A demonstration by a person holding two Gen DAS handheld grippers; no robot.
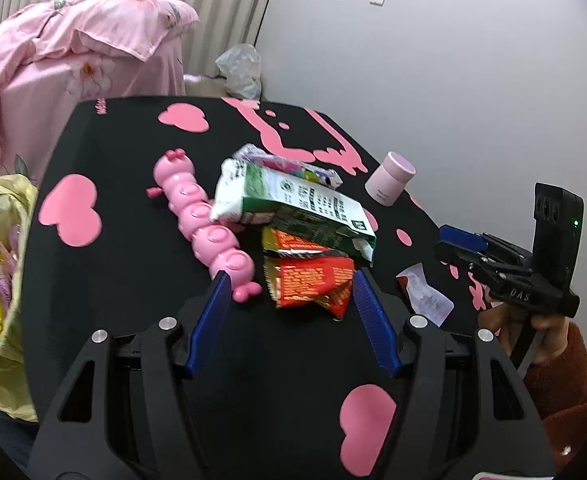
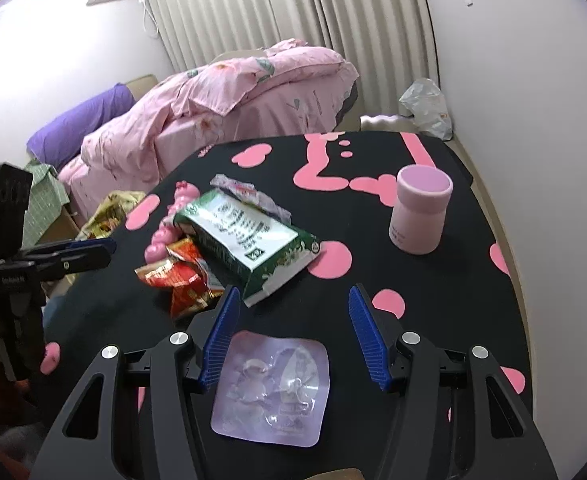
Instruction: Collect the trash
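Note:
A pile of trash lies mid-table: a green and white carton [image 1: 293, 204] [image 2: 245, 240], crumpled red snack wrappers [image 1: 309, 284] [image 2: 181, 276] and a pale printed wrapper [image 1: 289, 164] behind. My left gripper [image 1: 291, 292] is open, its blue fingertips either side of the red wrappers without touching them. My right gripper [image 2: 293, 300] is open above a clear plastic blister pack [image 2: 271, 388] [image 1: 425, 292] lying flat on the table. Each gripper shows in the other's view: the right gripper [image 1: 449, 246], the left gripper [image 2: 101, 252].
A pink caterpillar toy [image 1: 209, 232] [image 2: 173, 216] lies against the pile. A pink cup [image 1: 391, 178] [image 2: 419, 212] stands at the far right. A yellow bag [image 1: 1, 280] [image 2: 109, 212] holding wrappers hangs off the black table's [image 1: 133, 160] left edge. A bed with pink bedding [image 2: 233, 92] is beyond.

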